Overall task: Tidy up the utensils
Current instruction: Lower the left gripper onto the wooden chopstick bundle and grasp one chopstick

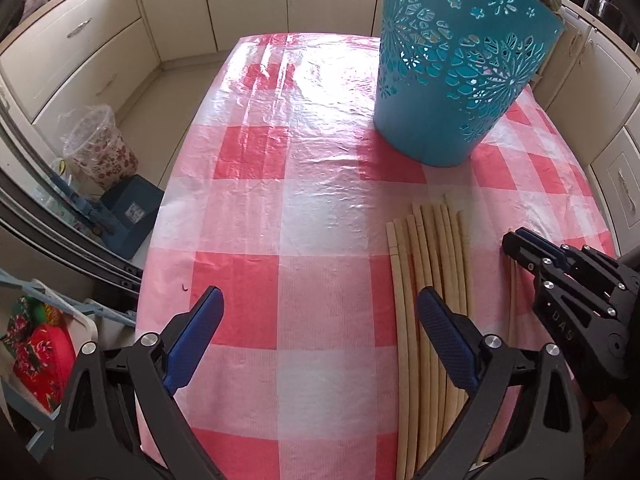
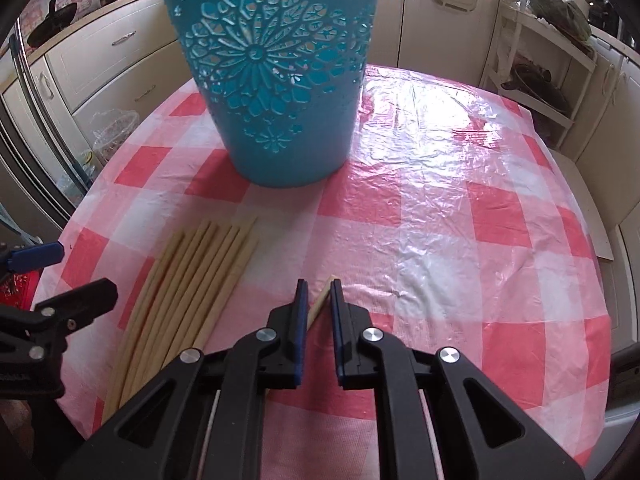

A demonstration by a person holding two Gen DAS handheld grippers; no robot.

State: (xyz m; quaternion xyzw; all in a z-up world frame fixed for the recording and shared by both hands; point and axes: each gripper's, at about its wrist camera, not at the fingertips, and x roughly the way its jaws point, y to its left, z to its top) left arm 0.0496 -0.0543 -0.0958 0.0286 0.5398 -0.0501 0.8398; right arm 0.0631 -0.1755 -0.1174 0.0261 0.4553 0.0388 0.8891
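Several pale wooden chopsticks (image 1: 430,264) lie side by side on the checked tablecloth, also in the right wrist view (image 2: 192,280). A teal cut-out holder (image 1: 452,68) stands upright beyond them, and fills the right wrist view's upper middle (image 2: 276,76). My left gripper (image 1: 320,312) is open and empty, low over the cloth left of the bundle. My right gripper (image 2: 318,284) is closed on a single chopstick (image 2: 322,296), set apart to the right of the bundle; it shows in the left wrist view (image 1: 520,240).
The table (image 1: 256,200) wears a pink-and-white checked cloth under clear plastic. Cream kitchen cabinets (image 1: 80,52) surround it. A floral bin (image 1: 104,152) and blue box stand on the floor left. A white shelf rack (image 2: 540,68) stands at right.
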